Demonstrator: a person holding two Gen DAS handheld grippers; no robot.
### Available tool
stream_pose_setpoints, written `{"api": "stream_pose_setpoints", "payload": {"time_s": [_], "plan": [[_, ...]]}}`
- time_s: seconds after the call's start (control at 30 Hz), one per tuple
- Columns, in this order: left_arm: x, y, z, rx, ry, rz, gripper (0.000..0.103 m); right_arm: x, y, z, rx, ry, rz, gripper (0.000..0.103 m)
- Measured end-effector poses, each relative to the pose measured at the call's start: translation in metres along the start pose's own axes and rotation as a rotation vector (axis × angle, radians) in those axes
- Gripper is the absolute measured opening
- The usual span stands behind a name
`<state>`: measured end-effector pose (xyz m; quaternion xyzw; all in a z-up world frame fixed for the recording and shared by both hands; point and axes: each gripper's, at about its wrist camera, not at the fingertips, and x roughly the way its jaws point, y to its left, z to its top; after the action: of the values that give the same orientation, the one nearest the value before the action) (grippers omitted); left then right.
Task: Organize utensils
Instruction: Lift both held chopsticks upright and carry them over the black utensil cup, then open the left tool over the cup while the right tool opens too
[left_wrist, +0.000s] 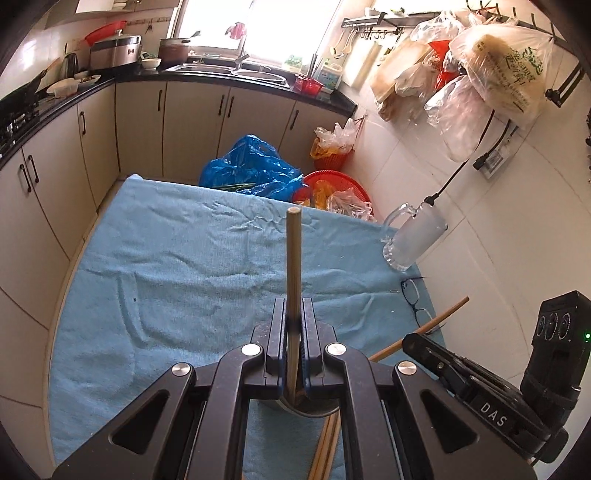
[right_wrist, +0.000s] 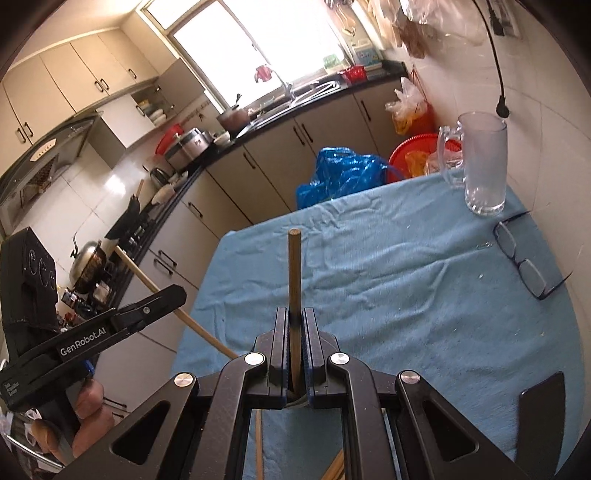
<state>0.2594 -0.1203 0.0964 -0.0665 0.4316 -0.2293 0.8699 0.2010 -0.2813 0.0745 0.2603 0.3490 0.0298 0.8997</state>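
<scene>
My left gripper (left_wrist: 294, 306) is shut on a wooden chopstick (left_wrist: 293, 254) that sticks out forward above the blue towel (left_wrist: 166, 266). My right gripper (right_wrist: 294, 315) is shut on another wooden chopstick (right_wrist: 294, 269), also pointing forward above the towel (right_wrist: 388, 280). The right gripper with its chopstick (left_wrist: 424, 326) shows at the lower right of the left wrist view. The left gripper with its chopstick (right_wrist: 147, 282) shows at the left of the right wrist view. More chopsticks (left_wrist: 327, 446) lie below the left gripper, partly hidden. A glass mug (right_wrist: 482, 162) stands at the towel's far right corner.
Black-framed glasses (right_wrist: 521, 262) lie on the towel near the mug. A dark flat object (right_wrist: 541, 406) lies at the towel's right front. Blue plastic bags (left_wrist: 251, 170) and red baskets (left_wrist: 343, 188) sit beyond the table. A tiled wall (left_wrist: 498, 240) runs along the right.
</scene>
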Motion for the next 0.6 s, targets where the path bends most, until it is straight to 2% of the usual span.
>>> {"api": "stream_pose_setpoints", "payload": {"time_s": [0.1,0.2,0.33,0.47,0.6], "plan": [[-0.002,-0.001,-0.001,0.017,-0.017,0.007,0.007,0.001,0.000,-0.002,0.009,-0.002,0.004,0.010],[-0.009,-0.002,0.000,0.017,-0.027,-0.001,0.010,-0.004,0.000,-0.001,0.005,-0.018,-0.001,0.021],[-0.024,-0.001,-0.002,0.017,-0.056,-0.003,0.027,-0.022,-0.001,-0.002,0.003,-0.054,0.004,0.022],[-0.048,0.004,-0.013,0.017,-0.084,-0.004,0.027,-0.045,-0.007,-0.017,0.009,-0.081,0.015,0.026],[-0.068,0.021,-0.039,-0.004,-0.093,0.010,0.029,-0.060,-0.016,-0.048,0.008,-0.071,0.027,0.031]]}}
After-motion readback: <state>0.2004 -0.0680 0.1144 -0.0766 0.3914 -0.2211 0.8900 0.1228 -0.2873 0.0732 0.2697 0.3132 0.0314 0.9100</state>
